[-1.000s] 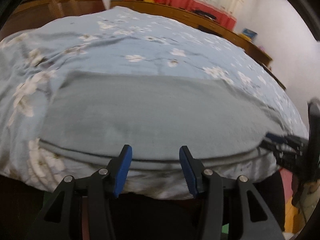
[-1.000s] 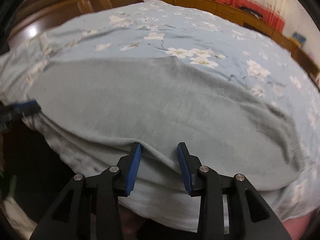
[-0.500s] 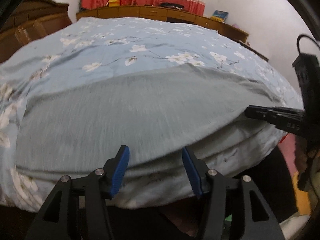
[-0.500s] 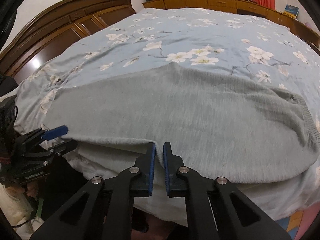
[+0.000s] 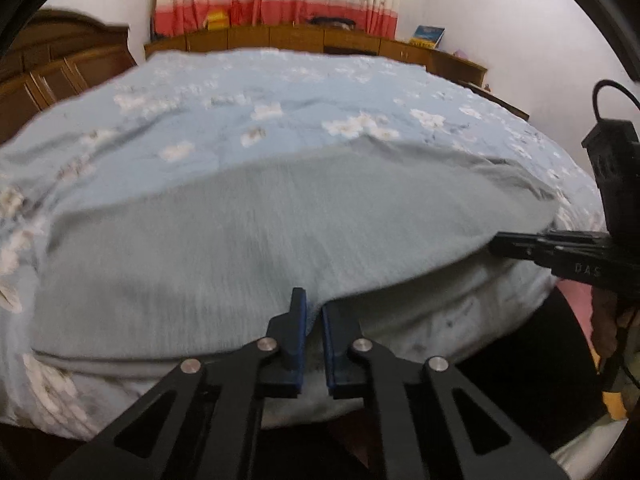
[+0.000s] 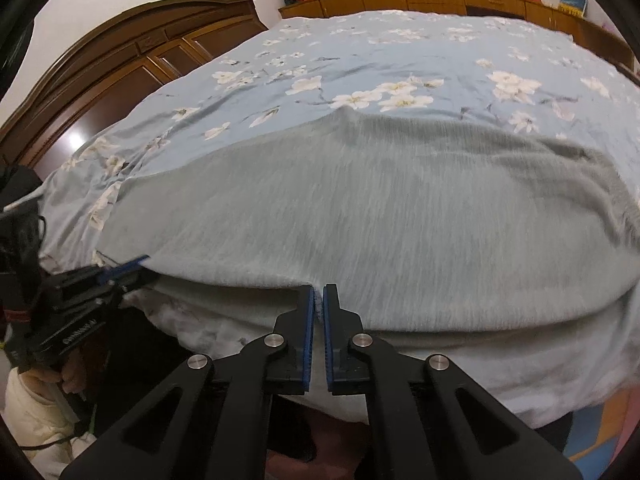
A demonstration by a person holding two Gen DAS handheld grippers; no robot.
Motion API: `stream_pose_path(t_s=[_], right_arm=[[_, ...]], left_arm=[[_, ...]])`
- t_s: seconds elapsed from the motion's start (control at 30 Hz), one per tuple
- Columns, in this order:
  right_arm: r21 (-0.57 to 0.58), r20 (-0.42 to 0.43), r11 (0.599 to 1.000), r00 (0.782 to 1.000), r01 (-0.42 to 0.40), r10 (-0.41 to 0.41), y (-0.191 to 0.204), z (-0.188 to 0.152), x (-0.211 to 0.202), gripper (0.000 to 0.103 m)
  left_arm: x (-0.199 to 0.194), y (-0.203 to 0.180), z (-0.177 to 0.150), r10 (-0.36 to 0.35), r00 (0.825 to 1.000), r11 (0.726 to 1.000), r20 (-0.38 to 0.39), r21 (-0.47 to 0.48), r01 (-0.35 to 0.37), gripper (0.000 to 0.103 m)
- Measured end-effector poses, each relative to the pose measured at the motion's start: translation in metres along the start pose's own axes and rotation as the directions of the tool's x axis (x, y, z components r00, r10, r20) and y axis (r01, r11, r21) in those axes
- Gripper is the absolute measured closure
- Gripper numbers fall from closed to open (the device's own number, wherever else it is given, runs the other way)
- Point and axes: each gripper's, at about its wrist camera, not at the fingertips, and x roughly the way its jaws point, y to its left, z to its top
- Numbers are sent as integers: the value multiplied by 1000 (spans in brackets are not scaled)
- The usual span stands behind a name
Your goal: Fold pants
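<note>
We see the grey knitted pants [image 6: 400, 208] spread flat along the near edge of the bed's blue flowered sheet [image 6: 400, 60], with our left gripper [image 5: 314, 312] just closed and our right gripper [image 6: 319, 300] clamped, each pinching the pants' near hem.

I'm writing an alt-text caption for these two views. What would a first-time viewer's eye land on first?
A broad pair of grey knit pants lies spread flat along the near edge of the bed, on a light blue bedspread with white flowers. The black, blue-padded left claw and right claw are each pinched shut on the pants' near edge. Behind stands a dark wooden headboard.
</note>
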Motion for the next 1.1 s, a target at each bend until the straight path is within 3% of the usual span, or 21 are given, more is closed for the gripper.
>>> stream_pose_path(t_s=[0.1,0.4,0.47,0.6,0.83,1.0,1.1], right_arm=[[23,-28,1000,1000,2,-2,-4,-5,7,96],[65,-79,998,997,9,-4,-4,-8,2,93],[57,-54,998,998,19,-16,2,-4,-7,84],[29,-12,1000,1000,-4,4,20,1,-18,81],[-80,-36,996,999,32,-35,50,3,3,75],[-99,-51,994,997,47,-52,52,10,26,75],[-88,-62,995,997,43,-48,49,13,38,75]], left_arm=[[8,6,-5,-18,999,1000,-47,-25,17,96],[-17,33,-18,-36,999,993,-29,-109,33,84],[-27,49,-21,-30,999,988,-15,-154,27,82],[-51,86,-25,31,999,976,39,-218,-21,69],[-61,152,-23,136,989,937,50,-330,-112,62],[-57,188,-23,223,975,900,7,-385,-203,49],[-45,205,-24,199,979,895,-48,-397,-202,48]])
